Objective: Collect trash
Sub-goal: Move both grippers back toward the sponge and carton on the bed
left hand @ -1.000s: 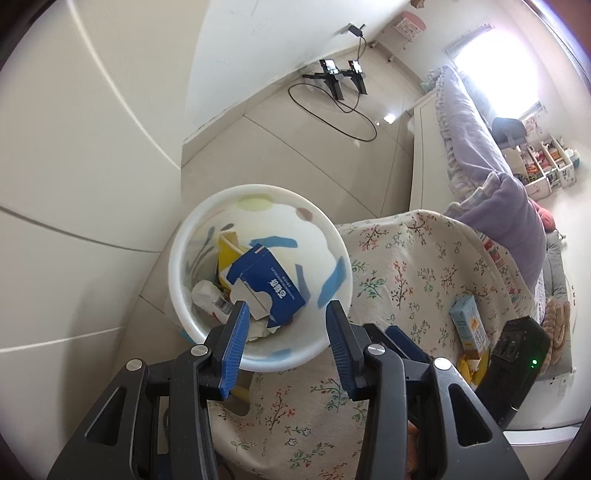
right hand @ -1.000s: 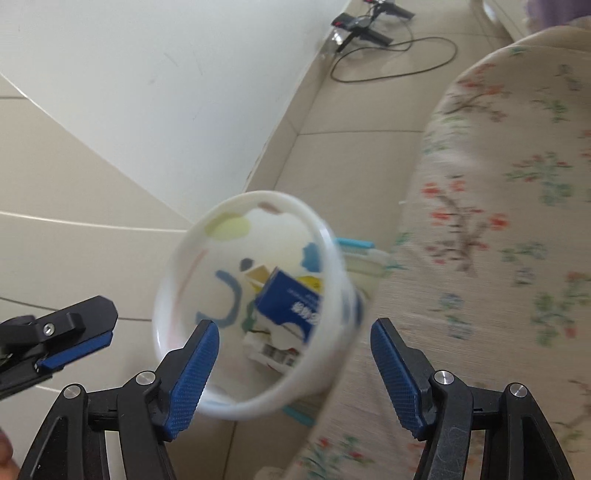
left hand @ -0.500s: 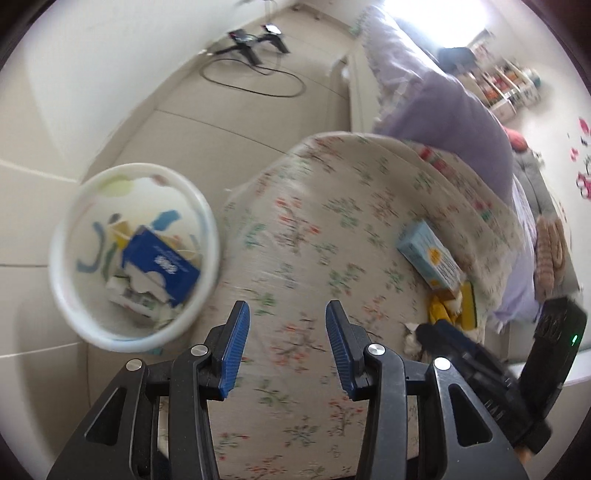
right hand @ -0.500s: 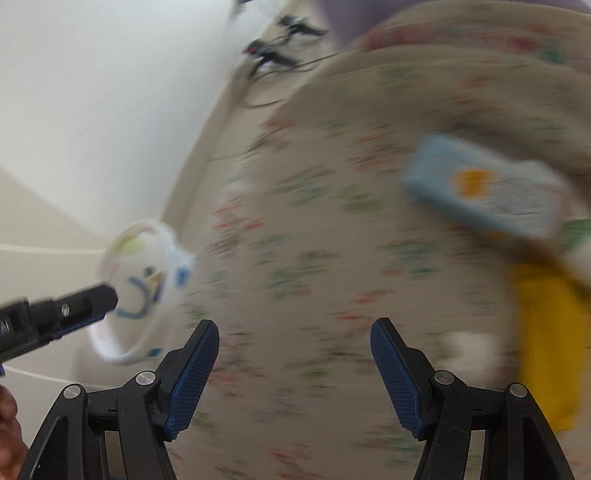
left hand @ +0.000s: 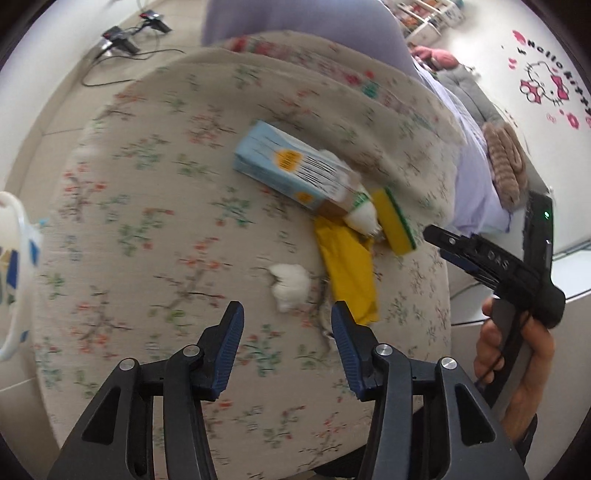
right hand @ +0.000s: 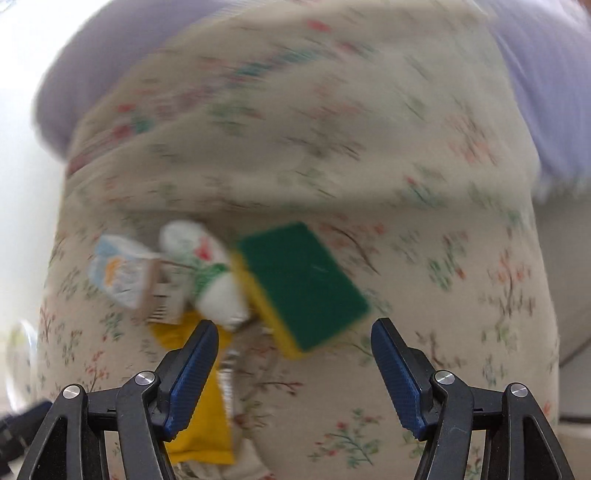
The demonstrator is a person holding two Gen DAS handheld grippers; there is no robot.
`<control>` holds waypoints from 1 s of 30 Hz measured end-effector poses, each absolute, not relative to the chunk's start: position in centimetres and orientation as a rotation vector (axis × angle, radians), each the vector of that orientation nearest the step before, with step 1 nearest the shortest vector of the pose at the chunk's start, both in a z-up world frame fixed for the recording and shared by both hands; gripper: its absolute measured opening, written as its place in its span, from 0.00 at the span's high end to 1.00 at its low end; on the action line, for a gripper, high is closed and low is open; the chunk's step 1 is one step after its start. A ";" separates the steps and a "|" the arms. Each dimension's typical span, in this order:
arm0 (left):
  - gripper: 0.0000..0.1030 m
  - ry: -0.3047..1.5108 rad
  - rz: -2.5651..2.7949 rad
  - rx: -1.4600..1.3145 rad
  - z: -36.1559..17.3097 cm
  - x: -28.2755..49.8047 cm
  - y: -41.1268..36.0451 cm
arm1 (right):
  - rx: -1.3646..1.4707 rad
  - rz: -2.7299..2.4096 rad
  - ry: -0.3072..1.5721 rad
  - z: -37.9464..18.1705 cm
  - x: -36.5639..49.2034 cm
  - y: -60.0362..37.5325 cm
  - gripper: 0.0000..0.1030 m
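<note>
Trash lies on a floral-covered cushion [left hand: 155,206]: a light blue carton [left hand: 291,170], a small white bottle [left hand: 360,214], a yellow and green sponge [left hand: 397,221], a yellow wrapper [left hand: 349,273] and a white tissue wad [left hand: 290,280]. My left gripper [left hand: 286,314] is open and empty just short of the tissue wad. My right gripper [right hand: 293,332] is open and empty close in front of the sponge [right hand: 303,284], with the bottle [right hand: 207,269], carton [right hand: 122,273] and wrapper [right hand: 199,406] to its left. The right gripper also shows in the left wrist view [left hand: 436,236].
The white trash bin [left hand: 14,273] with blue marks sits at the far left edge, beside the cushion. A purple blanket [left hand: 303,18] lies behind the cushion. Cables and stands [left hand: 125,37] lie on the tiled floor at the back left.
Both grippers have swung right, away from the bin and over the cushion toward the trash pile. The bin has slid to the left edge of view. Both stay open.
</note>
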State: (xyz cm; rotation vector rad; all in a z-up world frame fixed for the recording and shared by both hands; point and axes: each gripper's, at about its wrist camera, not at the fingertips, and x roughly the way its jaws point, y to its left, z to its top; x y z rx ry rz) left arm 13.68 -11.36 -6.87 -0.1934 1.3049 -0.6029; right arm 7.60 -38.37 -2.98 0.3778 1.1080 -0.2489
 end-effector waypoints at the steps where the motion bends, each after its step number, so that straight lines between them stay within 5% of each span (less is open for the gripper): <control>1: 0.49 1.311 -0.613 -0.190 -7.1 13.5 -12.0 | 0.412 -0.255 1.120 -3.4 7.5 -39.1 0.29; 5: 0.49 1.325 -0.651 -0.204 -7.8 13.1 -14.9 | 0.424 -0.272 1.137 -4.0 7.1 -40.4 0.29; 10: 0.30 1.332 -0.678 -0.175 -8.9 12.9 -18.8 | 0.433 -0.239 1.149 -4.2 7.5 -40.5 0.29; 16: 0.32 1.371 -0.629 -0.107 -11.0 12.9 -21.6 | 0.322 -0.266 1.160 -5.5 8.3 -40.0 0.29; 17: 0.34 1.356 -0.625 -0.078 -10.9 12.7 -22.1 | 0.313 -0.263 1.158 -5.6 8.3 -39.9 0.28; 19: 0.67 1.317 -0.640 0.001 -10.4 12.1 -23.3 | 0.318 -0.240 1.152 -5.7 8.4 -39.8 0.27; 21: 0.86 1.324 -0.663 0.007 -10.6 11.9 -23.7 | 0.300 -0.226 1.156 -6.0 8.7 -39.2 0.27; 25: 0.98 1.305 -0.662 0.020 -10.7 11.8 -23.6 | 0.237 -0.215 1.162 -6.8 9.6 -37.9 0.27; 30: 1.00 1.267 -0.705 -0.021 -9.2 11.5 -21.9 | 0.208 -0.226 1.155 -7.6 10.5 -37.4 0.29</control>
